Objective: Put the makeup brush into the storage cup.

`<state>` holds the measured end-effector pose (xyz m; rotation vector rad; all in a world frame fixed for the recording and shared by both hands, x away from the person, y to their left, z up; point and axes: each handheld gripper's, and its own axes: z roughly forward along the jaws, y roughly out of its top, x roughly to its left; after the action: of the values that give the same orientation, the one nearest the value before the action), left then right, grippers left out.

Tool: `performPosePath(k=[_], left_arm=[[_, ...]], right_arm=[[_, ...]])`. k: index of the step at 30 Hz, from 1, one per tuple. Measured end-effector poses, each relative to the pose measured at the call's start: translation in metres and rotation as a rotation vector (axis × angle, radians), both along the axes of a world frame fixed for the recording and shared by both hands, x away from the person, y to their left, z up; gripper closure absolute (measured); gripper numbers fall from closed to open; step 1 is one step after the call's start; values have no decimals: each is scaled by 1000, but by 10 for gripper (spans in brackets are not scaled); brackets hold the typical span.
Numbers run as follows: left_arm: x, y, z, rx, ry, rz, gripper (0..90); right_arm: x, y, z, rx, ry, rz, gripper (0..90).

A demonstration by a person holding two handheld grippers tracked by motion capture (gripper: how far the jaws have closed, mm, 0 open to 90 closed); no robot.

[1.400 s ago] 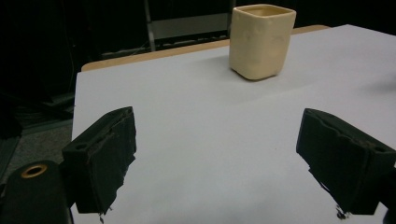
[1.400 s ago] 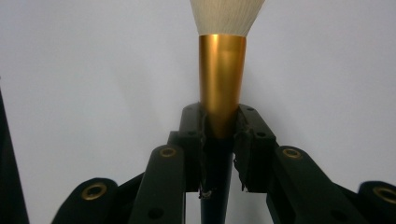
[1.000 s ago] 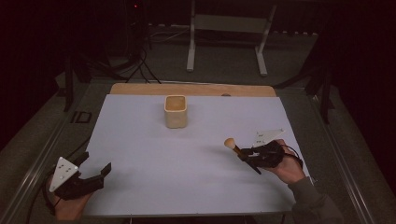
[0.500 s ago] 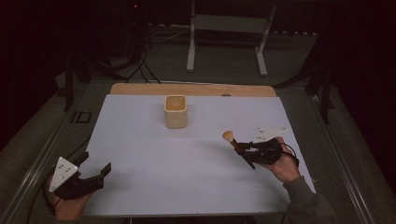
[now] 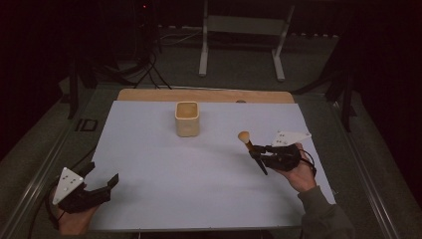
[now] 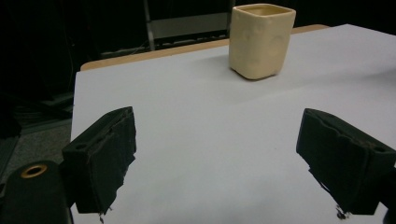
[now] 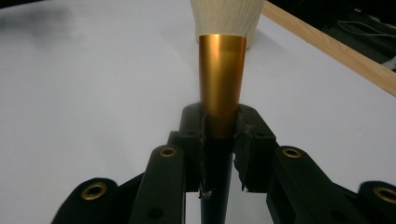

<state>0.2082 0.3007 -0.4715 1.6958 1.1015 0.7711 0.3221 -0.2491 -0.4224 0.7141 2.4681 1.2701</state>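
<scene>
Since a second ago the right gripper (image 5: 259, 153) has carried the brush (image 5: 251, 149) a little up the table toward the far edge, with the tuft now lifted higher; the left gripper (image 5: 102, 181) has not budged from the near left corner.

I count one brush, one cup (image 5: 187, 119), two grippers. The brush has a soft, pale, rounded tuft (image 7: 224, 18), a smooth tapered collar of shiny copper-gold metal (image 7: 222, 79) and a slim dark handle. The right gripper's black fingers (image 7: 191, 140) pinch it just where the collar meets the handle, holding it over the right part of the table, tuft pointing away and up. The left gripper's fingers (image 6: 100, 154) are spread wide with nothing between them; their pads look rough and frayed at the edges.

The cup is cream, glazed, squarish with rounded corners and shallow dimples in its walls, standing upright near the far middle. The table (image 5: 149, 149) is covered with a flat matte white sheet, with a strip of pale wood (image 5: 209, 94) along the far edge.
</scene>
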Motion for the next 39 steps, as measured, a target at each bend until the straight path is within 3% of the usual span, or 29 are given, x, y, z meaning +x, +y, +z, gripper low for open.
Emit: performPosePath(k=[21,39], left_arm=[[0,0,0,0,1,-2,130],[0,0,0,-3,-1,-3,130]], right_arm=[[11,8,5,109,-43,-68,737],[21,17,11,169,-79,-101,737]])
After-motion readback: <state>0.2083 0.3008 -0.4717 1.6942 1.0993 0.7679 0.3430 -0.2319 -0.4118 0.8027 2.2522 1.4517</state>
